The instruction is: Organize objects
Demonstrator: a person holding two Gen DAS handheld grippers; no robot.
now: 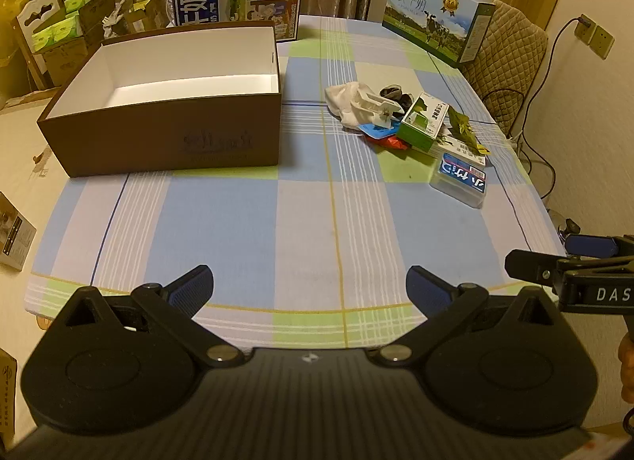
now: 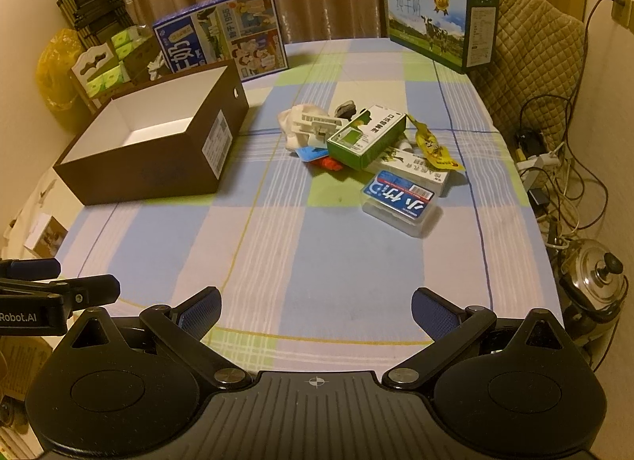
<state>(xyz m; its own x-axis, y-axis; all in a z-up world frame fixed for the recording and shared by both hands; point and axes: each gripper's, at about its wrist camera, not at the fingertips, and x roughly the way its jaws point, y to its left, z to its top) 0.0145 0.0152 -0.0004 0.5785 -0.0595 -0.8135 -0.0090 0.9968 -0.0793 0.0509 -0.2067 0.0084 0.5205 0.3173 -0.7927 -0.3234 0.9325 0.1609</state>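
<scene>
Both tools, left (image 1: 310, 289) and right (image 2: 316, 311), gape empty; take the clear case (image 2: 400, 202) first, squarely, then box (image 2: 158, 135).

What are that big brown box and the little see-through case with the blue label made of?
The brown box looks like matte cardboard: thin, straight walls, white inside. The clear case seems to be glossy hard plastic, translucent with a printed blue label.
</scene>
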